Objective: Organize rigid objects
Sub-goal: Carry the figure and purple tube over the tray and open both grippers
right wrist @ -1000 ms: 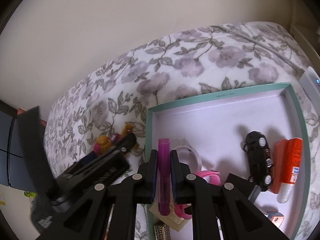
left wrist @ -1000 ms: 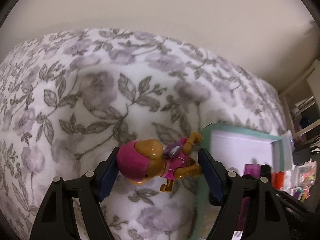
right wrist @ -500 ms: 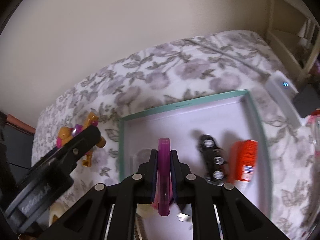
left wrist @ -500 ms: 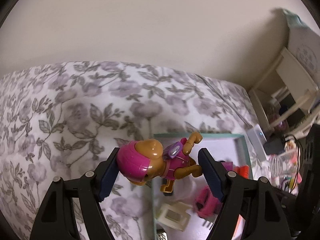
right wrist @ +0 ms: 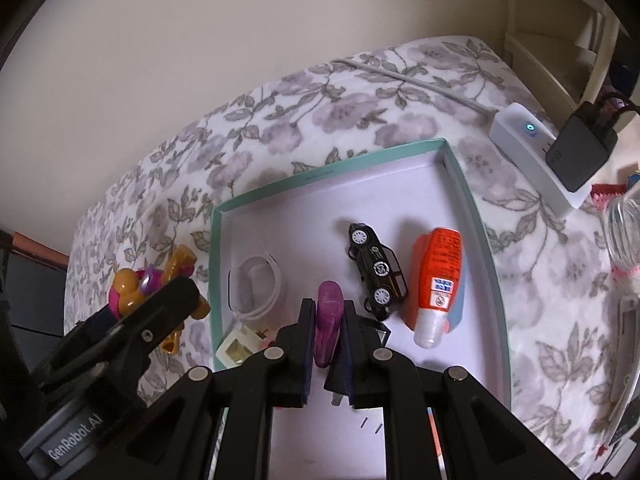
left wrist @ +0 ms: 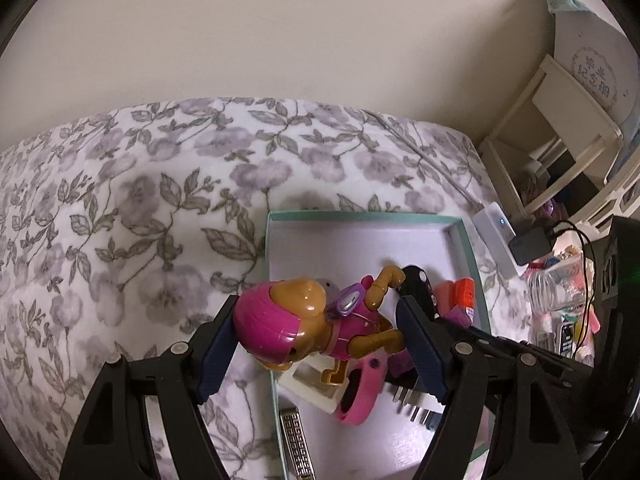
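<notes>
The left gripper (left wrist: 320,344) pinches the toy dog (left wrist: 308,328) at frame centre, held over the box's (left wrist: 360,217) left rim, likely to drop it inside; the right gripper (right wrist: 326,336) squeezes a purple piece (right wrist: 328,320), maybe a clip, low over the box floor

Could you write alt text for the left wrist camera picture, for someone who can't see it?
A left gripper holds a pink-helmeted toy puppy figure between its fingers above the edge of a teal-rimmed box on a floral blanket. Inside the box lie a black toy car and other small items.
</notes>
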